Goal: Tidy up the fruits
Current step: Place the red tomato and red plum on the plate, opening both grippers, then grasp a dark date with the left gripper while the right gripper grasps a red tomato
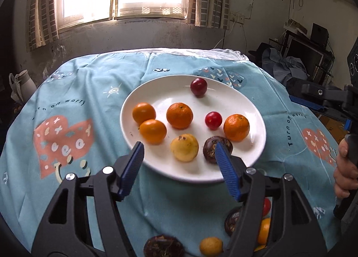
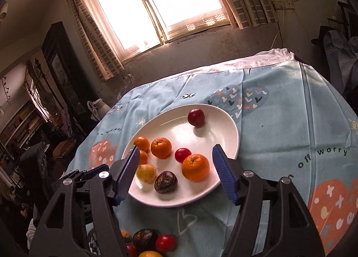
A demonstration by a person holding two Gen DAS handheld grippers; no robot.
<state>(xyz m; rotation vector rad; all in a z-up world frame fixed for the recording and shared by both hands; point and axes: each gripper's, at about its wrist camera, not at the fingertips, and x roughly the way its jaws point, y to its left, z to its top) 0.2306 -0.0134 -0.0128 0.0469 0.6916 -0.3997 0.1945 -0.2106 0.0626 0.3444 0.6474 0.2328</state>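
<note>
Loose fruits [image 1: 210, 245] lay nearest, on the tablecloth [image 1: 94, 91] at the near edge below both grippers: a dark round one, a small yellow one and red and orange pieces, partly hidden behind the gripper arms. Beyond them sat the white plate [image 1: 156, 167], already holding four oranges, two red fruits, a yellow fruit [image 1: 184, 147] and a dark fruit [image 1: 212, 148].

Both tools were empty with fingers spread wide. The left gripper [image 1: 180, 165] hovered over the plate's near rim, and the right gripper [image 2: 175, 173] hung over the plate too. So the unsorted fruits lay behind and beneath the fingertips, toward the person; either tool would probably need to draw back and dip down to reach them. Being roundish, they offered no real long axis to align with. Which hand was nearer was hard to judge.

The table wore a light-blue cloth printed with hearts and lettering. A bright curtained window [image 2: 156, 4] stood at the far wall, with cluttered shelves on the left.
</note>
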